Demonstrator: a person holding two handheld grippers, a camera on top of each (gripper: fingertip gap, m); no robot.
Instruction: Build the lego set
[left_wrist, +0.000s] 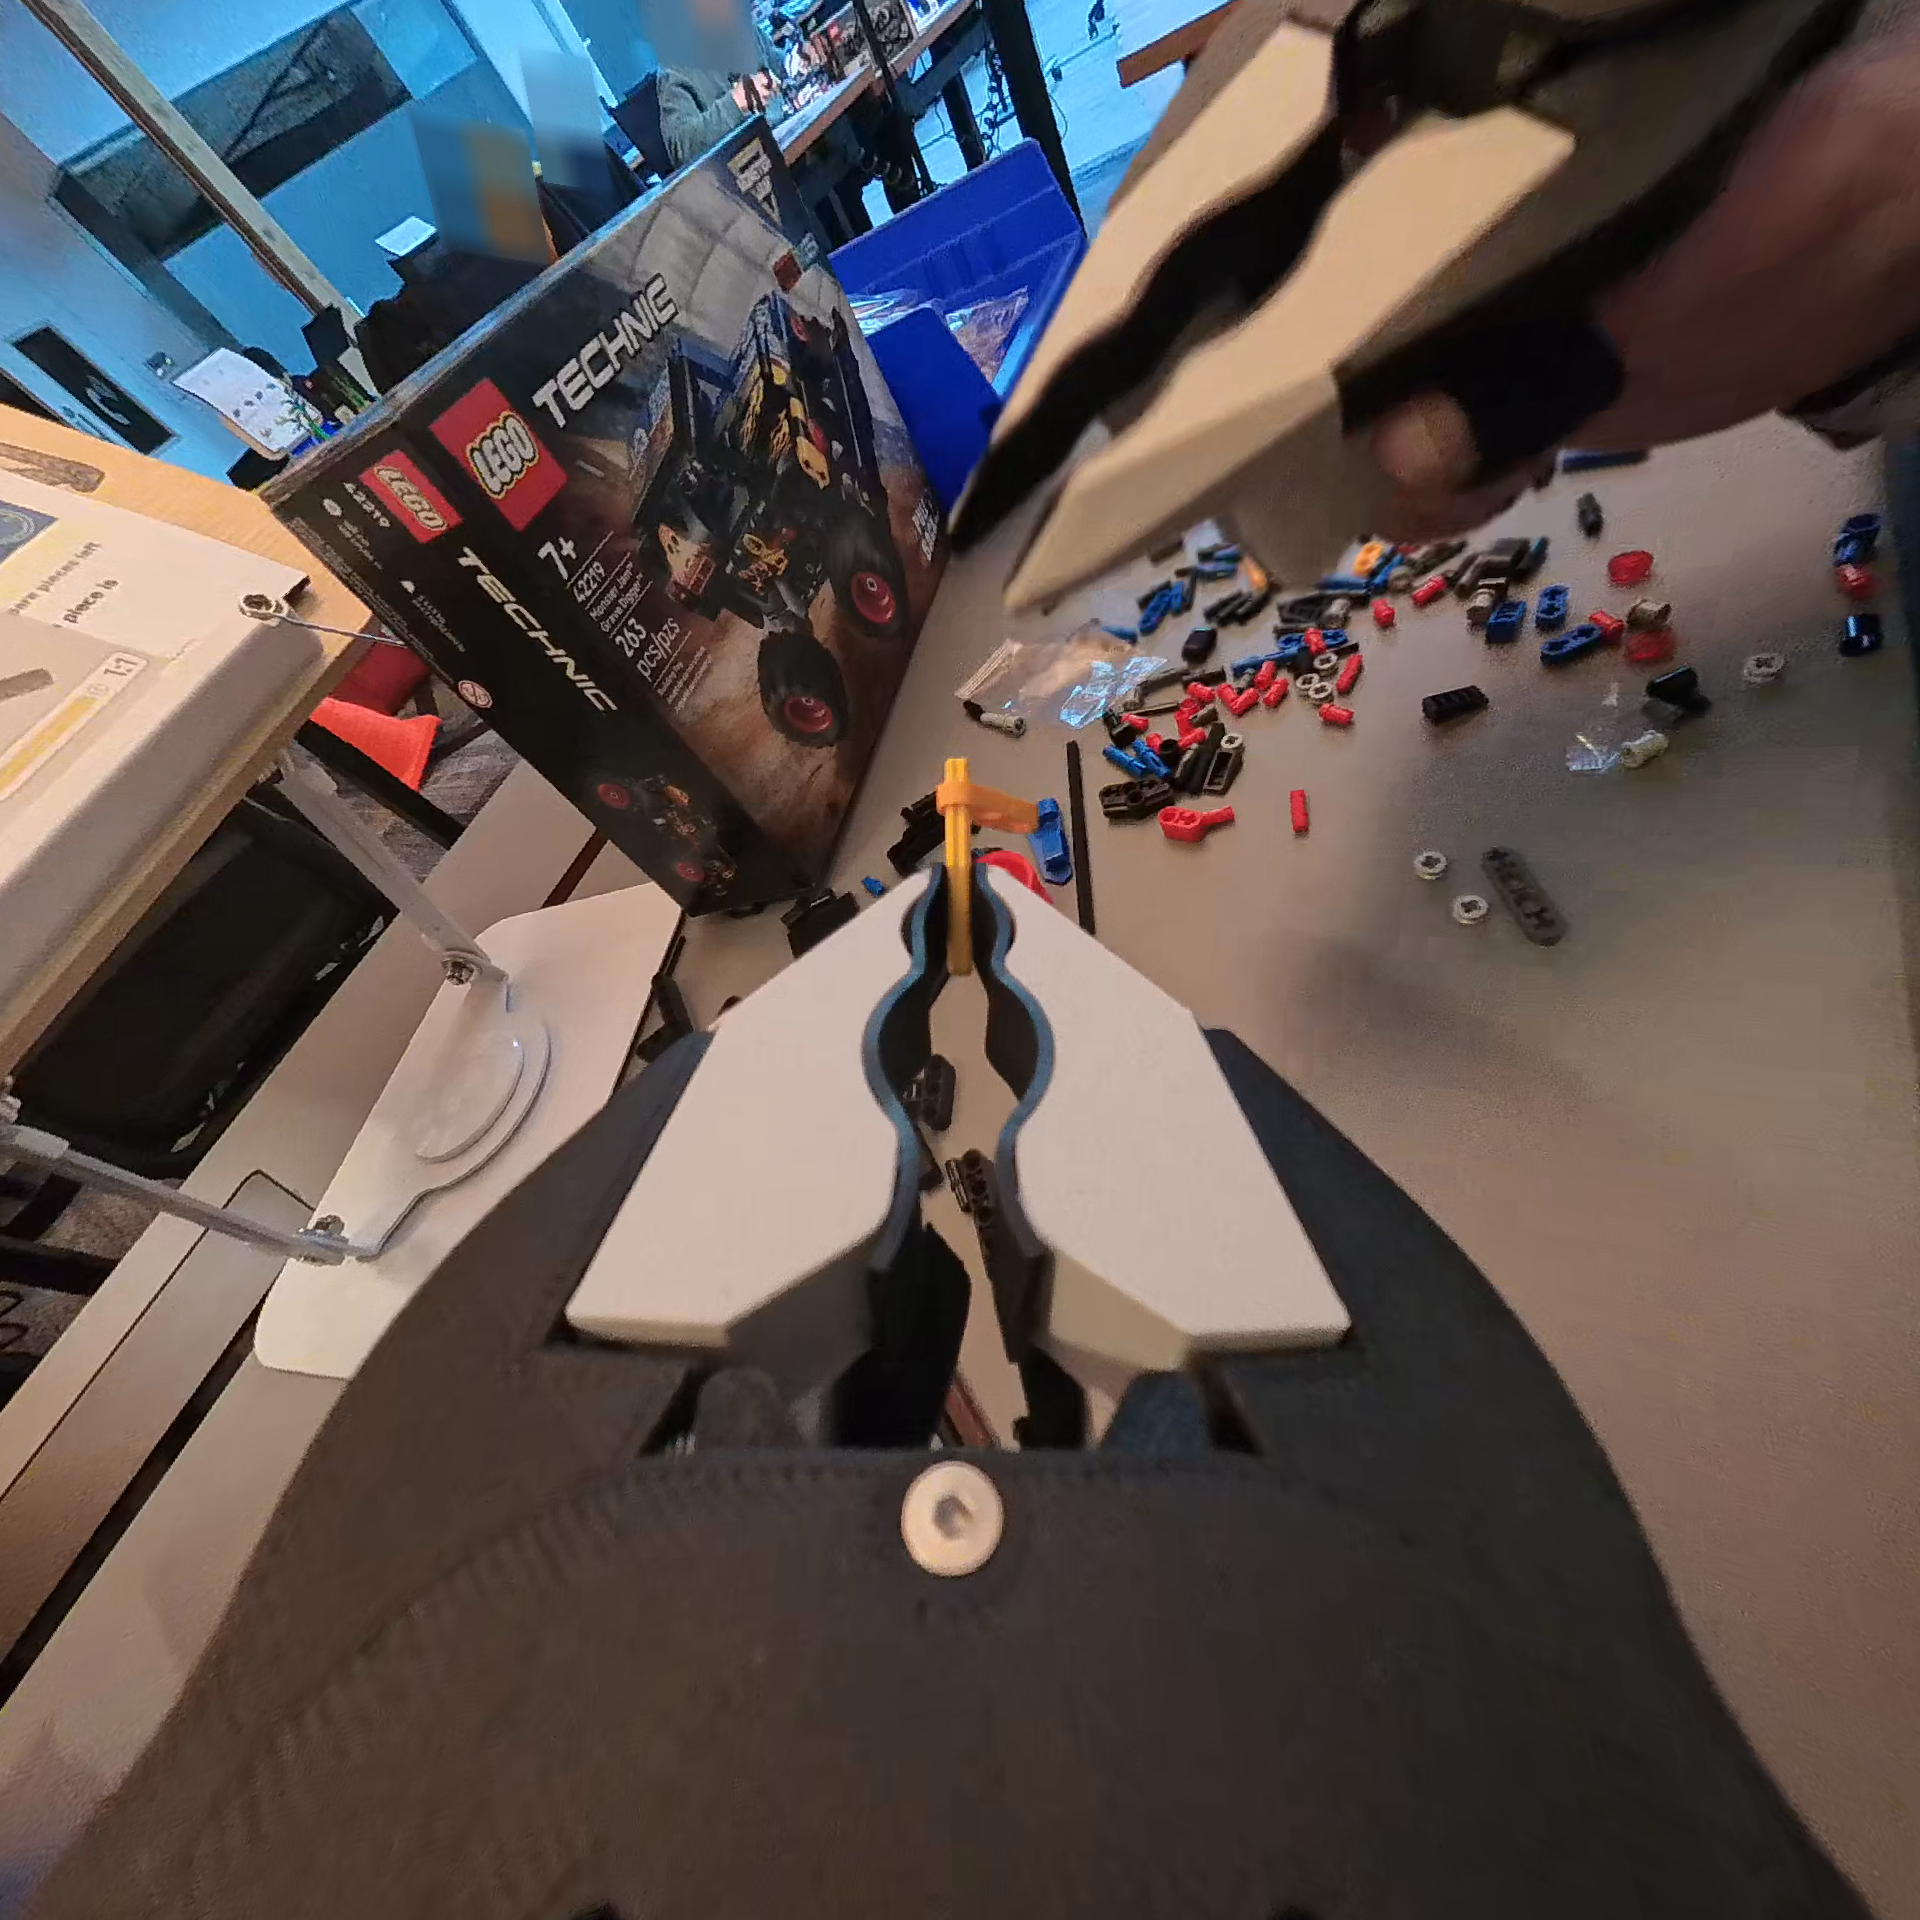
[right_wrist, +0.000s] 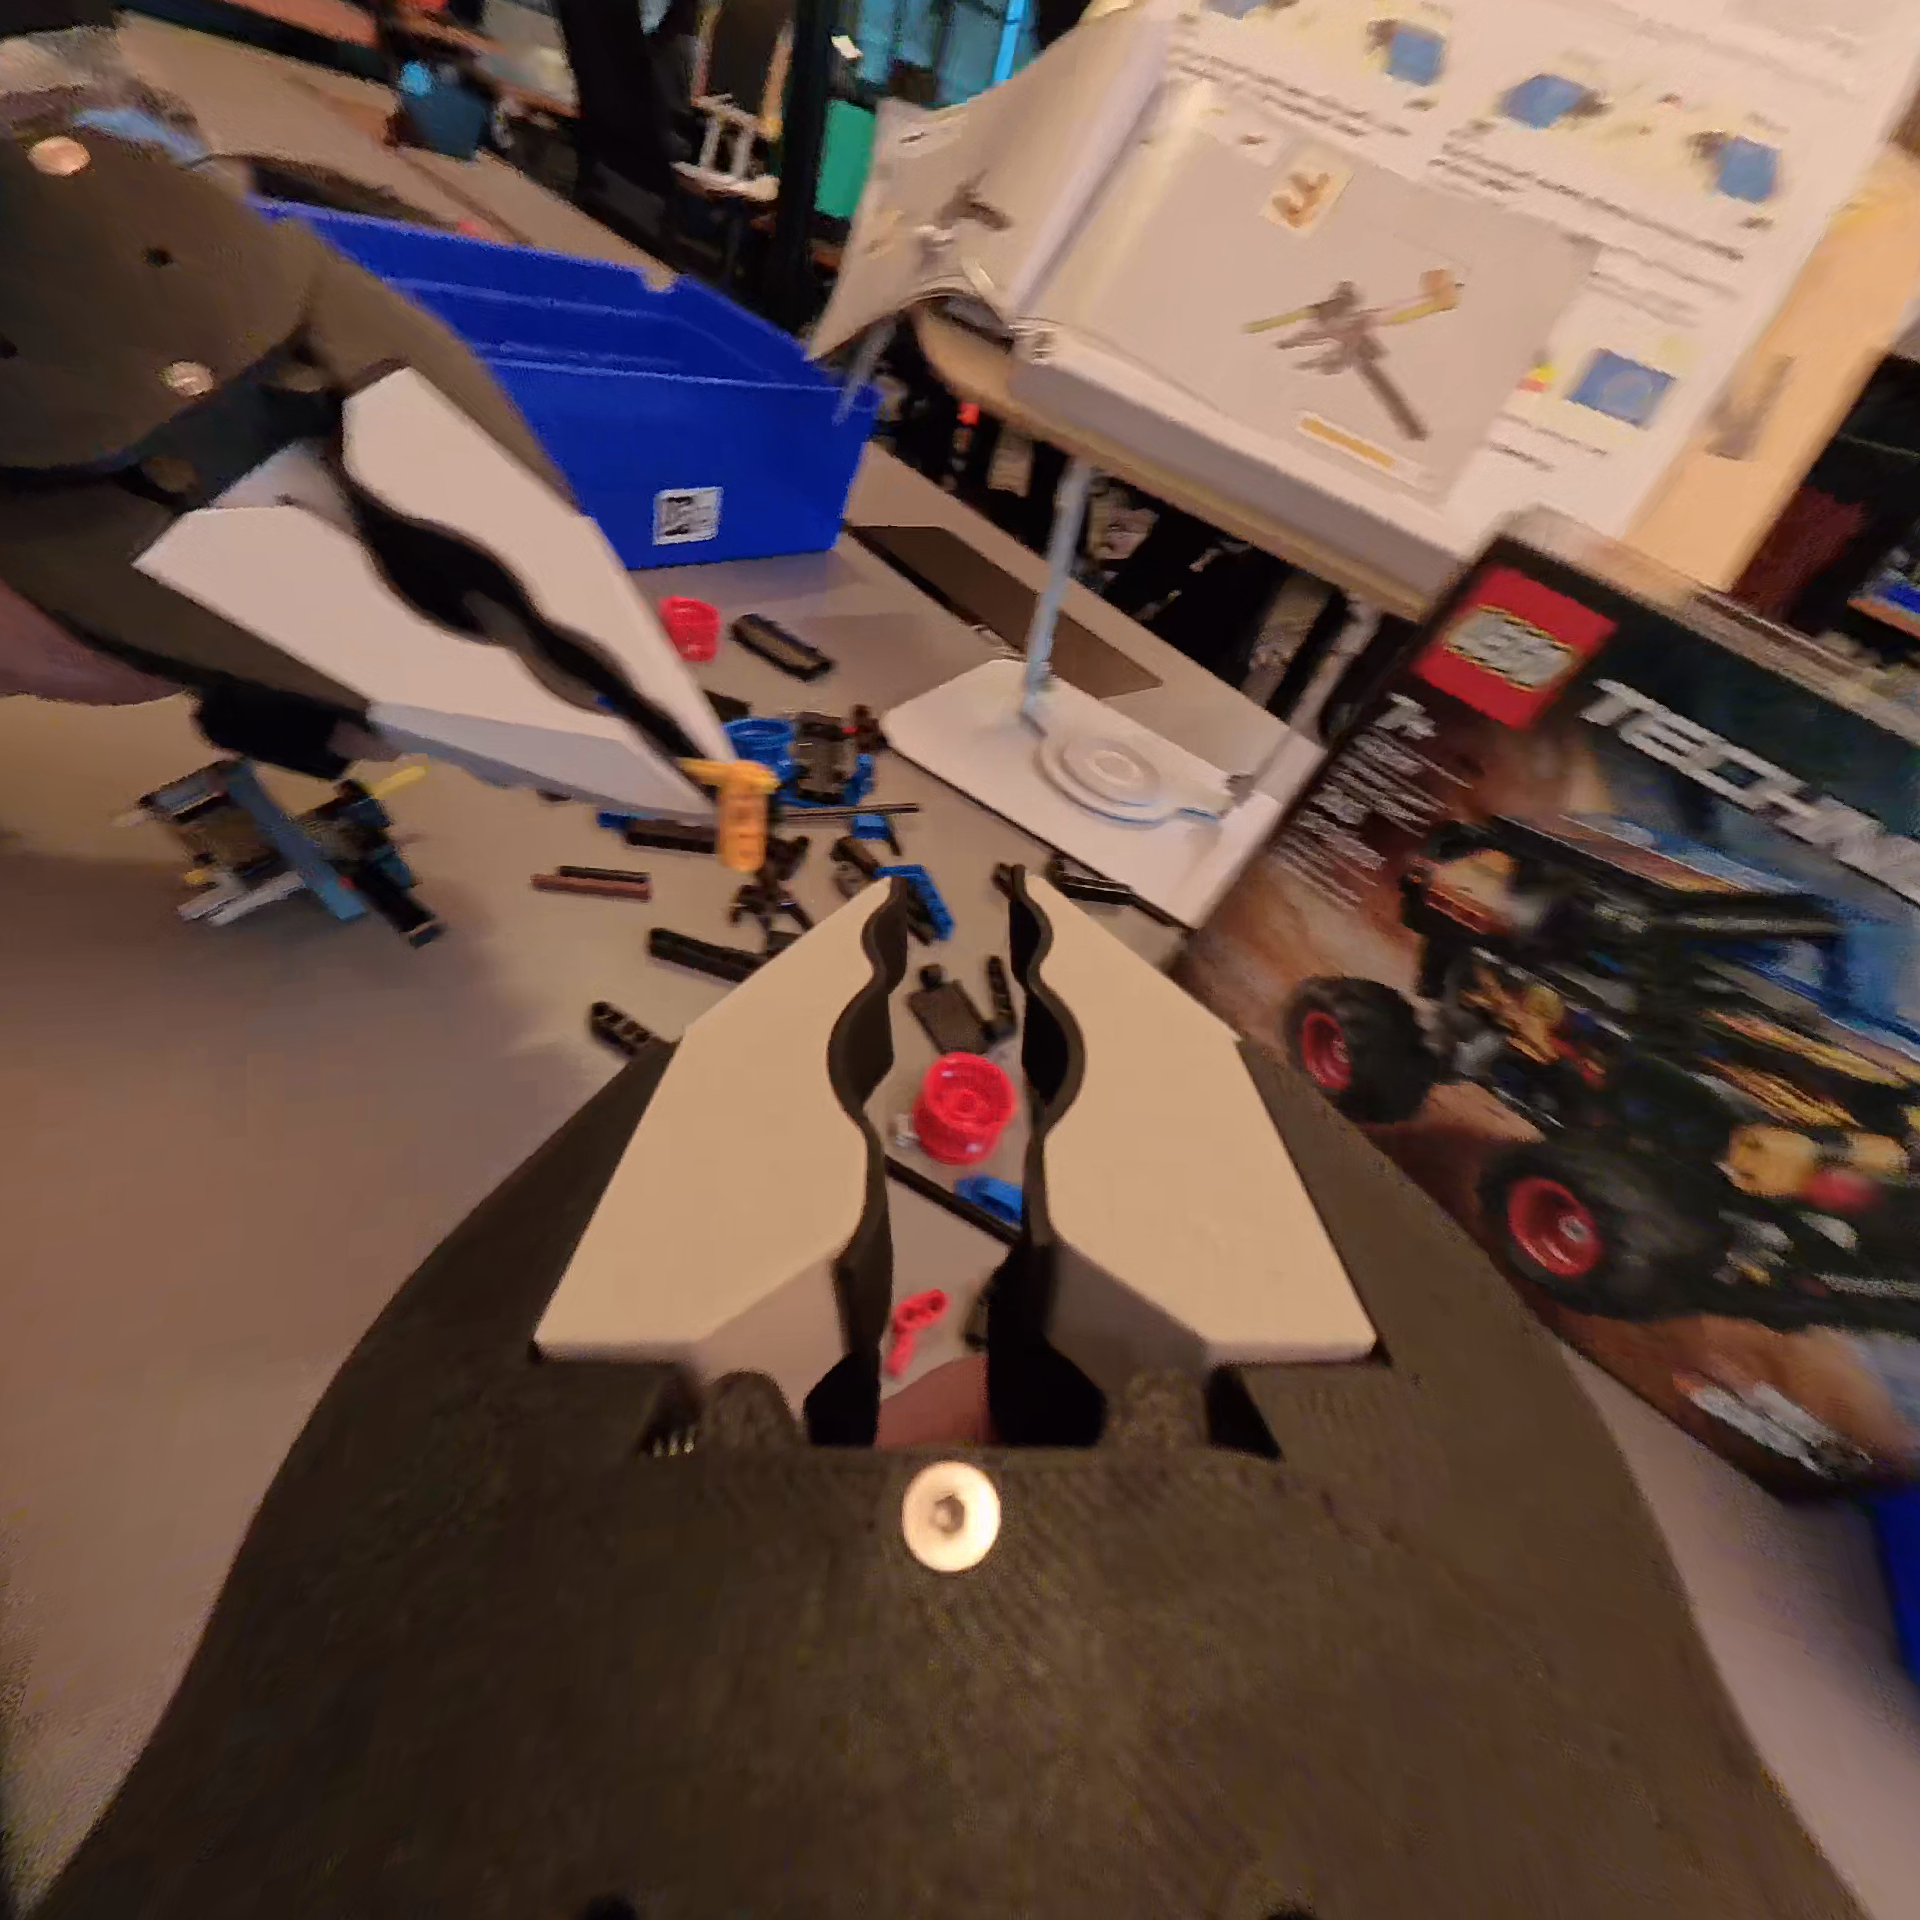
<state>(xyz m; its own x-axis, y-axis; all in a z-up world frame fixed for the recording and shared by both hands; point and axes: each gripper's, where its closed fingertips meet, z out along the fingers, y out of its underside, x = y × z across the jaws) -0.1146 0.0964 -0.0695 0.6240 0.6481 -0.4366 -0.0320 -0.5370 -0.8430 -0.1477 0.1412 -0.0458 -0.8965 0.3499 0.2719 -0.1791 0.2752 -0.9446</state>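
The left gripper (left_wrist: 958, 904) pinches a yellow axle piece (left_wrist: 958, 831) between its fingertips, held above the table (left_wrist: 1558, 1143). The right gripper (right_wrist: 954, 888) has its fingers spread with nothing between them, over a red wheel hub (right_wrist: 961, 1107). Loose lego parts (left_wrist: 1299, 665) lie scattered on the table, beside the lego box (left_wrist: 665, 540), with a blue bin (right_wrist: 644, 416) behind and an instruction booklet (right_wrist: 1299, 312) on a white stand (right_wrist: 1081, 727).
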